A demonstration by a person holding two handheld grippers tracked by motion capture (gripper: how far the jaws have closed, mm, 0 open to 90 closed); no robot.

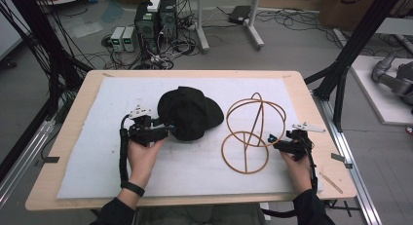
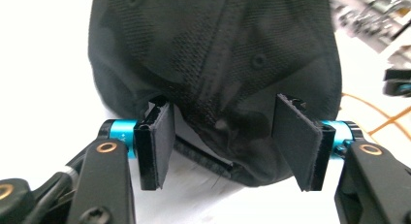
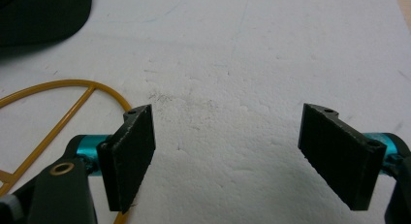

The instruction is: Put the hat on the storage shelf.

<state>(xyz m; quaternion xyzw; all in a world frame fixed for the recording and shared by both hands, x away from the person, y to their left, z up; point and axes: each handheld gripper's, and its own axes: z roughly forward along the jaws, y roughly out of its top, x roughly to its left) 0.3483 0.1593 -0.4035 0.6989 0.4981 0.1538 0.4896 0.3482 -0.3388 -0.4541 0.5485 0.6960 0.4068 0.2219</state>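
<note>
Left gripper (image 2: 225,146) (jaws spread) straddles the black cap's (image 1: 187,110) rear edge.

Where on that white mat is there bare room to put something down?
The mat is bare along the whole near strip in front of the hands, and at its left, beyond the left gripper. The middle is crowded: the cap and wire stand sit close together.
</note>
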